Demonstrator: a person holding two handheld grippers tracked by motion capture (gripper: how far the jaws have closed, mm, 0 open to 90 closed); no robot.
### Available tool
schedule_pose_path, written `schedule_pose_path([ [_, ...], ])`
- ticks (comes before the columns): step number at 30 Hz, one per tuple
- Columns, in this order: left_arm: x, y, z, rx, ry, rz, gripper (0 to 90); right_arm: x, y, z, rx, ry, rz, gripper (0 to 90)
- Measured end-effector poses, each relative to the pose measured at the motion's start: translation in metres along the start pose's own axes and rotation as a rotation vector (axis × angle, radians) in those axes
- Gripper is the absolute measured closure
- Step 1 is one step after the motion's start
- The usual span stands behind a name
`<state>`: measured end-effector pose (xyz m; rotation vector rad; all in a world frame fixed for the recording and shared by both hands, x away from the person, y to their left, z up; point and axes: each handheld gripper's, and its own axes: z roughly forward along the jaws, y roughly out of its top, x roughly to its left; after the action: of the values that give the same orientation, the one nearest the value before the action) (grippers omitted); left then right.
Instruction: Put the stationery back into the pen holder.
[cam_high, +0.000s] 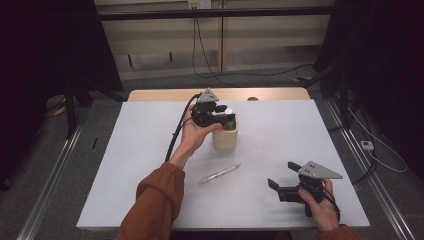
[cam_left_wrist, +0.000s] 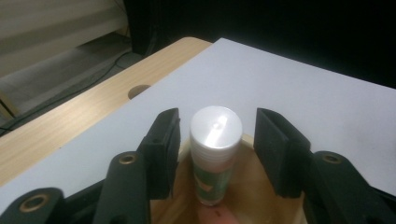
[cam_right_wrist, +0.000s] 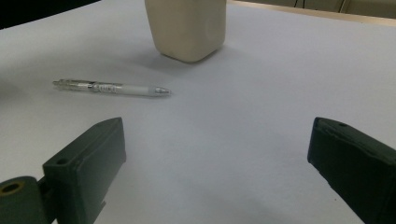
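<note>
Open white tabletop (cam_high: 280, 130) surrounds the cream rounded-square holder (cam_high: 224, 139); only a clear plastic pen (cam_high: 220, 174), just in front of it, interrupts the near approach.

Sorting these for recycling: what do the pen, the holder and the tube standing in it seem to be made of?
Pen: clear plastic barrel, see-through, with a shiny, likely metal tip. Holder: cream, matte, smooth outside; its inside looks wood-toned, so wood or ceramic, unclear. Tube: plastic by the look, glossy white ribbed cap catching glare, printed label.

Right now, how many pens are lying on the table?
1: a clear pen lying on the white table, in front of the beige holder. More could be hidden inside the holder.
</note>
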<state>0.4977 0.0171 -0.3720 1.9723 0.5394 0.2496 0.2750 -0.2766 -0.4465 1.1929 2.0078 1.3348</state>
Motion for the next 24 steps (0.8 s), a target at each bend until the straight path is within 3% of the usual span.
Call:
schedule_pose_path([
  [3, -0.002, 0.001, -0.004, -0.005, 0.027, -0.006, 41.0, 0.000, 0.000, 0.000, -0.001, 0.001, 0.000, 4.2],
  [5, 0.000, 0.001, -0.007, -0.002, 0.032, -0.031, 30.9, 0.000, 0.000, 0.000, 0.001, 0.001, 0.000, 4.2],
  [8, 0.001, 0.001, -0.012, 0.010, 0.032, -0.073, 24.3, 0.001, 0.000, 0.000, 0.001, 0.000, -0.001, 4.2],
  [15, 0.002, 0.000, -0.027, 0.021, 0.048, -0.087, 11.5, 0.000, 0.000, 0.001, 0.003, -0.004, -0.004, 4.2],
  [21, 0.002, -0.005, -0.037, 0.033, 0.044, -0.089, 4.1, 0.001, 0.000, 0.002, 0.004, -0.003, -0.004, 4.3],
  [24, 0.004, -0.010, -0.041, 0.042, 0.056, -0.093, 4.9, 0.001, 0.000, 0.002, 0.005, -0.002, -0.006, 4.3],
])
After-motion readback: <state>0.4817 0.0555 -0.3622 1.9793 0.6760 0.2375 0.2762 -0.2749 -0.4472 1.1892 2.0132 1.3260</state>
